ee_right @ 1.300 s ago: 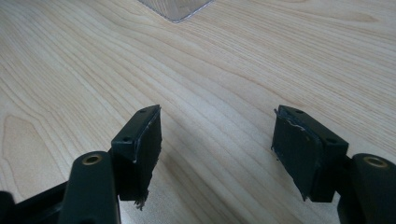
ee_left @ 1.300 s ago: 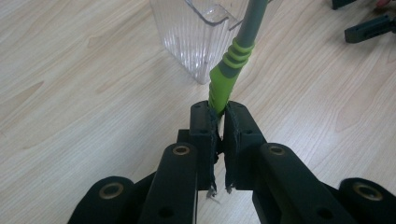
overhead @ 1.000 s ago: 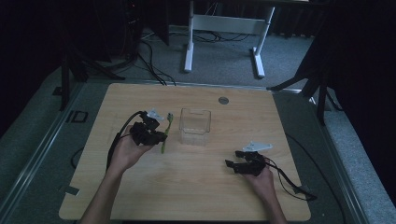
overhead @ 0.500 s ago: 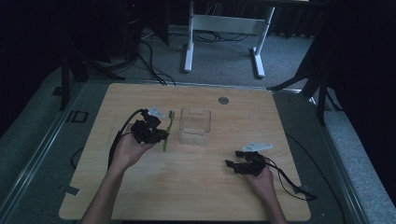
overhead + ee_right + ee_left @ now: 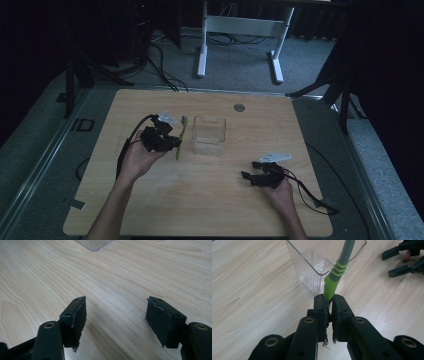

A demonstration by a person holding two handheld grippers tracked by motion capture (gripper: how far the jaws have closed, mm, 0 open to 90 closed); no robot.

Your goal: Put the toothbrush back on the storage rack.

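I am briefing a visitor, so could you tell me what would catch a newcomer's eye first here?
Probably the green toothbrush, clamped in the left claw beside the clear plastic cup at mid-table. Next, the right claw, open with nothing between its jaws, low over the bare wooden table near its right front.

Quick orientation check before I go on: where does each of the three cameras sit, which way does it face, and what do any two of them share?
High view: fixed above the person's side, looking forward and down on the table; both forearms enter from below, with the left gripper and right gripper.
Left gripper view: rides the left gripper, looking along shut jaws clamping the green toothbrush beside the clear container.
Right gripper view: rides the right gripper, facing bare tabletop through open jaws.
Shared: the container's corner appears in both gripper views.
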